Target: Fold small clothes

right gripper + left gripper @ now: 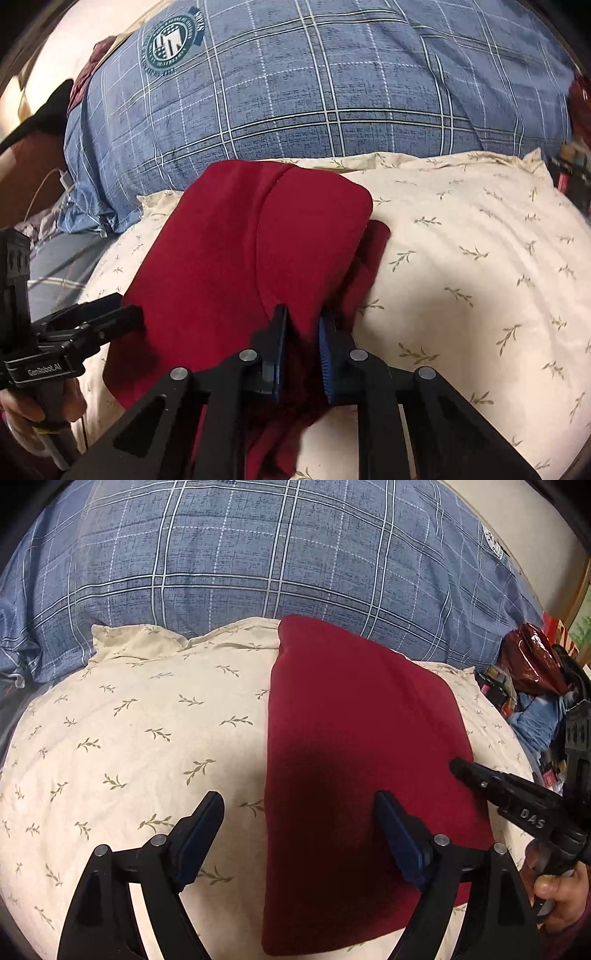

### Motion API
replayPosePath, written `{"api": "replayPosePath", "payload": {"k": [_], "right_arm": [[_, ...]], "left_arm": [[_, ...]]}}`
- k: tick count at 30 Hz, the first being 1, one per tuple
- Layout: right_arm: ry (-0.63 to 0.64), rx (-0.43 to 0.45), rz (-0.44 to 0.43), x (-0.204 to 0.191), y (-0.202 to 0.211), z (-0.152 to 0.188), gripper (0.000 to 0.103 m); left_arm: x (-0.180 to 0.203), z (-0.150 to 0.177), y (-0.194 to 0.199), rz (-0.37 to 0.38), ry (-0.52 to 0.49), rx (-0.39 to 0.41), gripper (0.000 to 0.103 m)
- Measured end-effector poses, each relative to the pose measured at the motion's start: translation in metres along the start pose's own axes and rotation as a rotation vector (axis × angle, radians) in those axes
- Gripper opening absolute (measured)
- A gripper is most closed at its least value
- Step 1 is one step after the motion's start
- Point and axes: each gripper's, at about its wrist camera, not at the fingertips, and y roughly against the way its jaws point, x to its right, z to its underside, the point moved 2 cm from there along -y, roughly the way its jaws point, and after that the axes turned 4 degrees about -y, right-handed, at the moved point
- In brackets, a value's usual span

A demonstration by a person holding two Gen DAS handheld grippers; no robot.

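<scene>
Red garment (362, 760) lengthwise toward plaid pillow (258, 554); right hand-held gripper (301, 343) pinching its edge; left hand-held gripper (295, 834) spread.

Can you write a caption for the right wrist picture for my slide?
Right hand-held gripper pinching a folded dark red cloth garment lying on a cream leaf-print pillow.
</scene>
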Motion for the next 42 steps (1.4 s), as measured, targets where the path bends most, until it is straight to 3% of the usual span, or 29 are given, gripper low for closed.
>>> {"api": "replayPosePath", "payload": {"k": [3,4,5,9,12,17,18,20,24,28,32,34,37,38,42], "right_arm": [[-0.055,0.045,-0.051,0.006,0.007,0.0,0.044],[-0.068,0.045,-0.062,0.009,0.005,0.0,0.072],[-0.08,0.046,-0.071,0.012,0.003,0.001,0.081],[-0.122,0.019,-0.122,0.026,-0.016,0.001,0.081],[-0.205,0.023,-0.221,0.04,-0.031,-0.004,0.084],[-0.152,0.024,-0.259,0.032,-0.045,-0.014,0.082],[-0.139,0.021,-0.263,0.028,-0.047,-0.016,0.078],[-0.137,0.016,-0.274,0.024,-0.047,-0.016,0.06],[-0.114,0.026,-0.267,0.008,-0.034,-0.021,0.044],[-0.095,0.028,-0.365,-0.017,-0.003,-0.018,0.041],[-0.087,-0.015,-0.429,-0.034,0.008,0.0,0.041],[-0.087,-0.046,-0.393,-0.036,-0.001,0.013,0.048],[-0.044,-0.033,-0.162,-0.03,0.0,0.025,0.052],[-0.049,-0.014,-0.14,-0.027,0.007,0.026,0.052],[-0.07,0.054,-0.198,-0.031,0.037,0.023,0.052]], "left_arm": [[-0.002,-0.002,-0.004,0.017,0.003,0.007,0.086],[-0.003,-0.003,-0.006,0.026,0.004,0.009,0.087],[-0.005,-0.004,-0.009,0.041,0.005,0.007,0.088],[-0.012,-0.008,-0.026,0.11,0.015,-0.022,0.094],[-0.017,-0.012,-0.042,0.161,0.031,-0.049,0.097],[-0.017,-0.018,-0.059,0.205,0.029,-0.053,0.096],[-0.016,-0.019,-0.06,0.211,0.019,-0.047,0.092],[-0.012,-0.02,-0.062,0.234,0.013,-0.046,0.078],[-0.012,-0.019,-0.044,0.208,0.005,-0.028,0.056],[-0.014,-0.009,-0.005,0.224,0.032,-0.017,0.052],[-0.019,0.018,0.044,0.185,0.037,0.014,0.052],[-0.025,0.037,0.052,0.144,0.069,-0.001,0.053],[-0.029,0.061,0.041,0.073,0.075,-0.059,0.056],[-0.031,0.066,0.04,0.053,0.081,-0.061,0.059],[-0.03,0.068,0.054,-0.005,0.078,0.01,0.062]]}}
